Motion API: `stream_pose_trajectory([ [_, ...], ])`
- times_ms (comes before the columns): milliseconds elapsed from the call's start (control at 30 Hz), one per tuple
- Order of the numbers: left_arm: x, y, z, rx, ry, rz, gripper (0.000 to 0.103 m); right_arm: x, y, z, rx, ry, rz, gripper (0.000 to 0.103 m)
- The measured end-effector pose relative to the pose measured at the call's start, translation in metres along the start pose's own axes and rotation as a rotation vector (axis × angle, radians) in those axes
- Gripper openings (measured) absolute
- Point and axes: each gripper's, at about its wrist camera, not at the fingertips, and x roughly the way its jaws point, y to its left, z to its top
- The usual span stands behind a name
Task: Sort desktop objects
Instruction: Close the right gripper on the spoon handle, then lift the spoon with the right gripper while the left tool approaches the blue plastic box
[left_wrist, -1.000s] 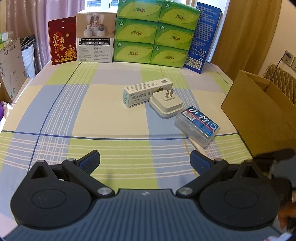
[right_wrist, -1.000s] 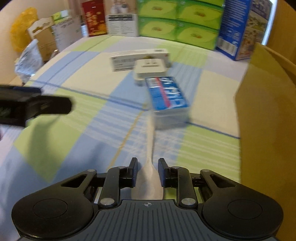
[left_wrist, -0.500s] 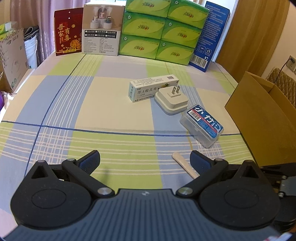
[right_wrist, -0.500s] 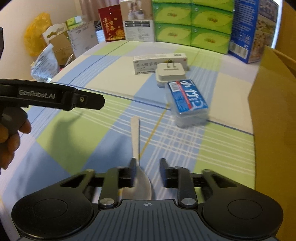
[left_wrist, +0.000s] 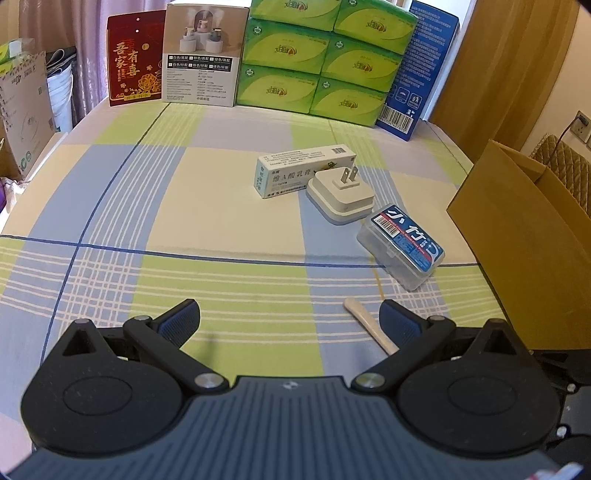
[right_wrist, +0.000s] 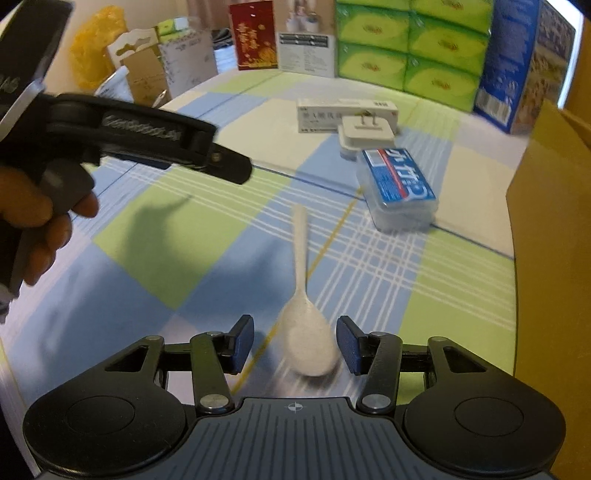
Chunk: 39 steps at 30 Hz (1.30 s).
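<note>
On the checked tablecloth (left_wrist: 155, 206), four items unsorted: cream plastic spoon (right_wrist: 304, 291), clear blue-labelled case (left_wrist: 400, 247), white plug adapter (left_wrist: 340, 199), long white carton (left_wrist: 295, 173). Right gripper (right_wrist: 295, 345) open, spoon bowl lying between its pads, ungripped. Left gripper (left_wrist: 290, 317) open, empty. Brown cardboard box (left_wrist: 517, 240) interior hidden; spoon blurred.

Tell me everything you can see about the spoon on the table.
The spoon is pale cream, plastic-looking, with an oval bowl and a slim straight handle. It lies flat on the checked tablecloth, bowl between the open right gripper pads without touching them, handle pointing toward the clear blue-labelled box. The bowl is motion-blurred.
</note>
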Motion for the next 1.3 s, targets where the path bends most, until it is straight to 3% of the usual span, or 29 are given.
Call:
stream_pose_trajectory([
  [133, 0.001, -0.001, -0.001, 0.005, 0.002, -0.002, 0.101, 0.004, 0.007, -0.006, -0.042, 0.018, -0.021, 0.047],
  [467, 0.004, -0.003, -0.004, 0.024, 0.034, -0.003, 0.101, 0.004, -0.003, -0.005, 0.024, 0.008, -0.032, 0.046],
  [600, 0.005, -0.004, -0.005, 0.028, 0.04, -0.003, 0.101, 0.004, -0.002, -0.006, 0.019, 0.007, -0.041, 0.03],
  [1300, 0.006, -0.008, -0.006, 0.057, 0.044, 0.003, 0.102, -0.007, -0.008, 0.0, 0.053, -0.073, -0.093, 0.028],
])
